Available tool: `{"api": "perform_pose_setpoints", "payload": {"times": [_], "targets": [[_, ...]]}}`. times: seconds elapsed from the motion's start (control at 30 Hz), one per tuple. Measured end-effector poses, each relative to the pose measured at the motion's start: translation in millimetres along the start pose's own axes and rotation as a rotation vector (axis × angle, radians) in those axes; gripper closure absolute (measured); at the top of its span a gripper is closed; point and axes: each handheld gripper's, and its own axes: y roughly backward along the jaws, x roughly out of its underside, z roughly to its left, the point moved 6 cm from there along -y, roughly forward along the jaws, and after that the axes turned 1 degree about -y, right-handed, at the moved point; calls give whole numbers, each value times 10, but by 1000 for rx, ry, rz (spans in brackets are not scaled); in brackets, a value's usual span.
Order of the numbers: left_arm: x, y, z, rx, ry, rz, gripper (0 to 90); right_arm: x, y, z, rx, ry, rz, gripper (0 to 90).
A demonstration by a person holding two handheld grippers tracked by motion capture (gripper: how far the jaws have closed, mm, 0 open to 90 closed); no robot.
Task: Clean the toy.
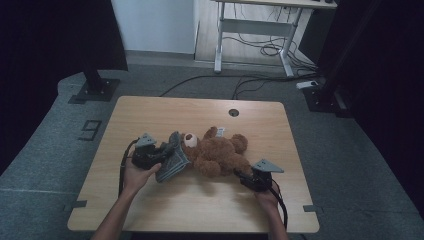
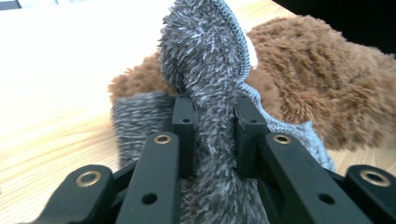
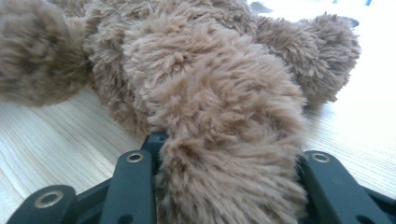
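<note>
**Grey cloth and brown bear held at the middle of a wooden desk**

Grey carpet surrounds a light wooden desk (image 1: 150, 115), with a white-legged table (image 1: 250, 30) and loose cables on the floor at the far side.

On the left, the left hand-held gripper (image 1: 161, 156) has its jaws pressed together on a fluffy grey cloth (image 1: 172, 157). In the left gripper view, the left hand-held gripper (image 2: 215, 126) pinches a fold of the grey cloth (image 2: 205, 70), which rises upright between the two black jaws and spills down over them toward the camera. The cloth lies against the head end of the teddy bear (image 2: 317, 79), touching its brown fur. A person's left hand (image 1: 134, 177) grips the tool from the near side.

On the right, the right hand-held gripper (image 1: 241, 175) is clamped on a leg of the teddy bear (image 1: 220, 152), at the bear's near right end. In the right gripper view the right hand-held gripper (image 3: 229, 154) has the thick brown limb of the teddy bear (image 3: 210, 93) bulging between its jaws, hiding the pads. The person's right hand (image 1: 267, 196) holds this tool near the desk's front edge.

The bear lies on its back across the middle of the desk, muzzle to the left beside the cloth, legs to the right. A round cable hole (image 1: 233, 112) sits in the desk just beyond it.
</note>
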Motion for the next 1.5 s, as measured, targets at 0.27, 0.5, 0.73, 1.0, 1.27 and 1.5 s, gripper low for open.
{"api": "perform_pose_setpoints", "payload": {"times": [0.27, 0.5, 0.73, 1.0, 1.27, 1.5], "targets": [[-386, -203, -719, 146, -91, -23, 742, -1, -4, 2, 0, 5, -1, 556], [-623, -564, -1330, 247, -167, 14, 741, 2, -2, 6, -3, 9, 2, 554], [-437, -1077, -1636, 236, -204, 120, 736, 6, 7, 14, -4, 15, 5, 553], [-288, -994, -1414, 220, -170, 100, 740, 14, 5, 26, -8, 22, 8, 557], [-250, -663, -1014, 133, -141, 65, 739, 21, 9, 11, -25, 26, 5, 558], [-148, -423, -635, 120, -58, 37, 739, 29, 17, 10, -35, 36, 4, 557]]}}
